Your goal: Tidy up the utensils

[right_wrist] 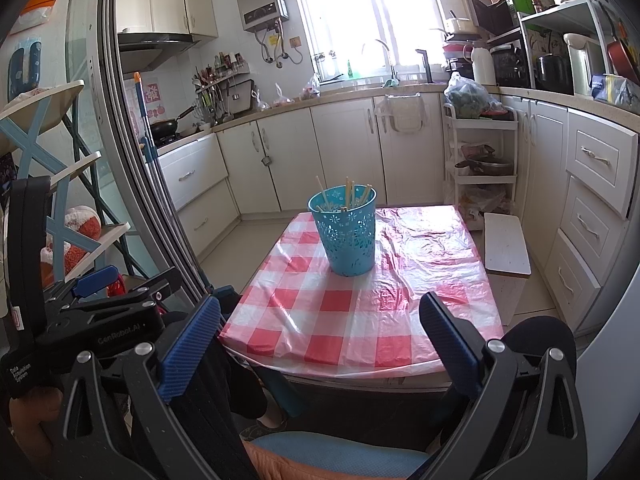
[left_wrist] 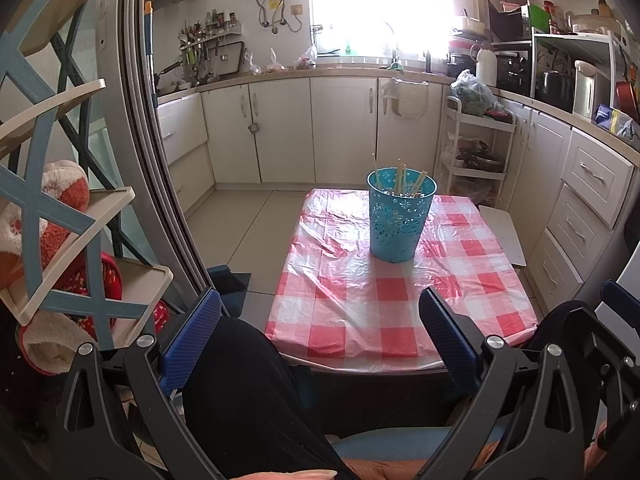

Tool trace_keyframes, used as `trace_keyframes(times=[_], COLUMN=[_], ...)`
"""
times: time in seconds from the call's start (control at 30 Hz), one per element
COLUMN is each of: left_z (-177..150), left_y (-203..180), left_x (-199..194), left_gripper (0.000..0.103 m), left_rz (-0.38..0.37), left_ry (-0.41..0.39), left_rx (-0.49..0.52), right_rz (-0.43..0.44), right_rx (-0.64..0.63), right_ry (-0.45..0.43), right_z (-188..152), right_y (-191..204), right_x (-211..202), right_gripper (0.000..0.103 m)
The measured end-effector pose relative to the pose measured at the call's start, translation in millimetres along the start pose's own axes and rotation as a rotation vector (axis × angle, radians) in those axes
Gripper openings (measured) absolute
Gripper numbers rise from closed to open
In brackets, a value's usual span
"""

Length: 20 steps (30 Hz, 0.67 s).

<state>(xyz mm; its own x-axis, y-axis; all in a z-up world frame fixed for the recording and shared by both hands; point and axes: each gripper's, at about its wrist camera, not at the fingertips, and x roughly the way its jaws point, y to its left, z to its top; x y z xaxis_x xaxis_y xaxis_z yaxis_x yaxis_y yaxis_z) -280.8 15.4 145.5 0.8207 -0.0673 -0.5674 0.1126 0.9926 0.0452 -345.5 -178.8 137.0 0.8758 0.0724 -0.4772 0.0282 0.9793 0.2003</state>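
A turquoise perforated holder stands upright on the table with the red-and-white checked cloth. Several wooden chopsticks stand inside it. The holder and chopsticks also show in the right wrist view, on the cloth. My left gripper is open and empty, held back from the table's near edge above the person's lap. My right gripper is open and empty, also short of the near edge. The left gripper's body shows at the left of the right wrist view.
A white stool stands right of the table. A white trolley and kitchen cabinets lie beyond. A shelf rack with plush slippers and a sliding door frame are at the left.
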Motion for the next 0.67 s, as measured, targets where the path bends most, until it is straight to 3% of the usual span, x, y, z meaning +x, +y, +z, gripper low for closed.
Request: trace_keyframes(times=[0.33,0.67], left_z=[-0.7,-1.0], left_y=[-4.7,-7.4], left_x=[6.6,48.7], left_gripper=[0.095,0.095], left_rz=[-0.049,-0.041], left_ry=[-0.027,0.074], left_rx=[0.016,0.027], right_rz=[0.004,-0.041], right_rx=[-0.001,0.026], right_ry=[0.011,0.042], right_z=[-7.6,-1.0], right_y=[4.2,-17.6], right_x=[1.1,27.6], right_gripper=[0.095,0.096])
